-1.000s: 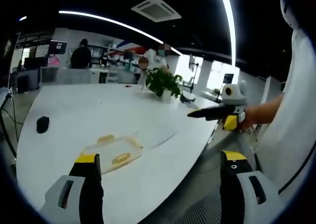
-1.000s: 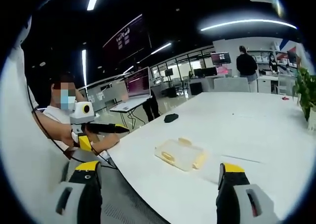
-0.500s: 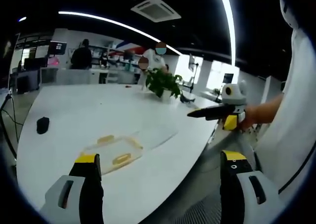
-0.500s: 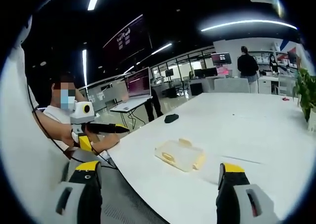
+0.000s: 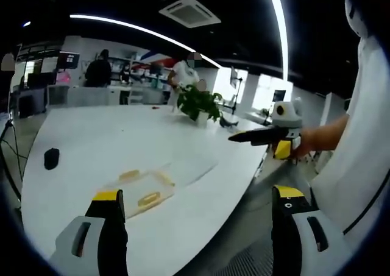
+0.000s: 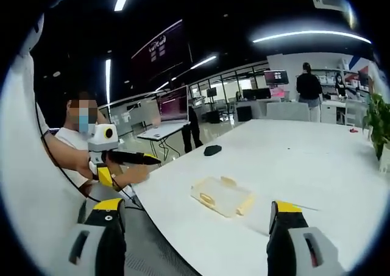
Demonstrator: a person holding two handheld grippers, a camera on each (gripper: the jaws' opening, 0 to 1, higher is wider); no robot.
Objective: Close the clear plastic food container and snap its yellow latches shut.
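- Left hand-held gripper: in the left gripper view its two jaws rise from the bottom, spread wide apart, nothing between them. It sits off the near edge of the tabletop, clear of every object.
- Right hand-held gripper: in the right gripper view its jaws are likewise spread wide and hold nothing; also short of the tabletop edge.
- In the left gripper view the right hand-held gripper comes in from the right, held in a hand. Its dark jaws look pressed close together from this side, pointing over the tabletop edge; exact gap cannot be told.
- In the right gripper view the left hand-held gripper comes in from the left, held by the person; jaws appear slim and together from this angle.
- Clear plastic food container: lies flat on the white tabletop near the front edge, above the left jaw in the left gripper view. The clear lid lies spread out flat beside it, so the container is open. Yellow latches show along the sides, not snapped.
- The same container sits between the two jaws in the right gripper view, well apart from both.
- A dark computer mouse lies farther off on the tabletop; a potted plant stands at the far side.
- People stand in the office background.
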